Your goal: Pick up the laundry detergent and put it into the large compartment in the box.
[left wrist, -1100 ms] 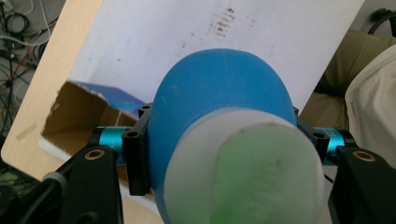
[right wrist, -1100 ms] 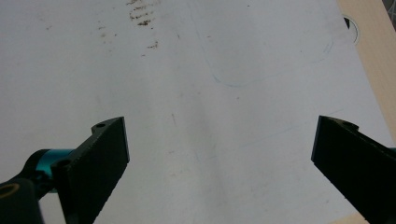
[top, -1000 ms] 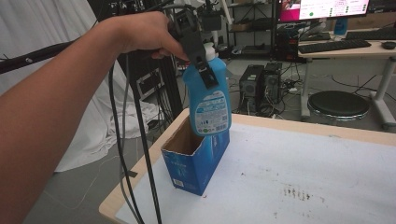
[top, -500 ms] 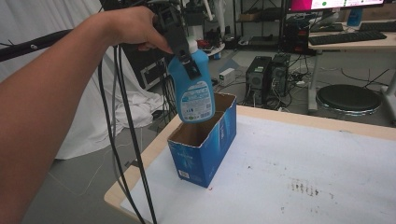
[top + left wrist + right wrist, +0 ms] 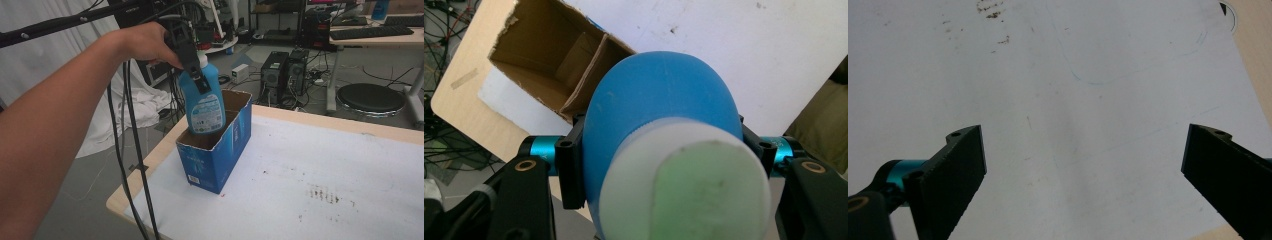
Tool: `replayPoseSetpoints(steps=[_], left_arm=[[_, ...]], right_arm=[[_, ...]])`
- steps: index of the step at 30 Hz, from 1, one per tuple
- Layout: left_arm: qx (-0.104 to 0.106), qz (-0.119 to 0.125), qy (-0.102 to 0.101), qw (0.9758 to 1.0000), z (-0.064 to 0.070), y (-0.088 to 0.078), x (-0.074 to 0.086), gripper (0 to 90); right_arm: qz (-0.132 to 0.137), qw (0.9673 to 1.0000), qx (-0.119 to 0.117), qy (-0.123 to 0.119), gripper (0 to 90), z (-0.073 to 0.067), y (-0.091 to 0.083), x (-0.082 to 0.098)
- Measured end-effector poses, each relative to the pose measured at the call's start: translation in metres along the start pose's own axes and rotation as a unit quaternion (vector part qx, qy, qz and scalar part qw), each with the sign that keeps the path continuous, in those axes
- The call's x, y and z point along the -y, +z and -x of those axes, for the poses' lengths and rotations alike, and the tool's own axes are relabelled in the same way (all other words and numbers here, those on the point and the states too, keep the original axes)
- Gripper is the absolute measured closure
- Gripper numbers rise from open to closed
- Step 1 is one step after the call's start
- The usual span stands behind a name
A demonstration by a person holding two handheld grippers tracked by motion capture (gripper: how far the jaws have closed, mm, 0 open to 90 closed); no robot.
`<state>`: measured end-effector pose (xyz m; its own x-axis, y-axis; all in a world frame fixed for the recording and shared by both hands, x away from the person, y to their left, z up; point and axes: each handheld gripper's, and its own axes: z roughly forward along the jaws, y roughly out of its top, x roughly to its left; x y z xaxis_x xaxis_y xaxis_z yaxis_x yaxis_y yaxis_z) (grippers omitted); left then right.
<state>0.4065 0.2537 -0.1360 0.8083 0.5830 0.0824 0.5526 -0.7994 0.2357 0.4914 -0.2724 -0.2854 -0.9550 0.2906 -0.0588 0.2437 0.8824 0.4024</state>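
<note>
Your left gripper [image 5: 196, 75] has its jaws clamped on the shoulders of the blue bottle [image 5: 202, 102], one on each side just below the white cap [image 5: 684, 185]. The bottle hangs upright with its base already dipping past the rim of the open cardboard box [image 5: 215, 160], at the end nearest you. That box sits at the left front corner of the table [image 5: 350, 165].

From the left gripper view, a cardboard divider [image 5: 589, 75] splits the inside of the box, and the bottle's body hangs partly across it. So, in my judgement, pick one compartment before you go lower and shift the bottle until it sits squarely over that opening; otherwise the base may catch the divider and tip. Keep the bottle vertical, lower slowly, and hold your squeeze until you feel the base rest on the bottom. Then release and lift straight up so the jaws clear the box walls.

Your right gripper [image 5: 1083, 165] has its jaws spread wide, holding nothing, over bare white tabletop [image 5: 1058, 75]. It could steady the box if it slides.
</note>
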Motion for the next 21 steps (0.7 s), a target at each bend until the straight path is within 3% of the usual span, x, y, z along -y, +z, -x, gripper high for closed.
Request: replayPoseSetpoints(steps=[14,21], left_arm=[[0.011,-0.013,0.013,0.9998,-0.006,0.068,0.006,37.9],[0.012,-0.022,0.007,0.9997,-0.008,0.101,0.013,37.9]], right_arm=[[-0.008,1.0,-0.001,0.001,3.2,0.001,0.004,-0.001],[-0.014,0.9999,0.0,0.001,3.2,0.0,0.004,-0.001]])
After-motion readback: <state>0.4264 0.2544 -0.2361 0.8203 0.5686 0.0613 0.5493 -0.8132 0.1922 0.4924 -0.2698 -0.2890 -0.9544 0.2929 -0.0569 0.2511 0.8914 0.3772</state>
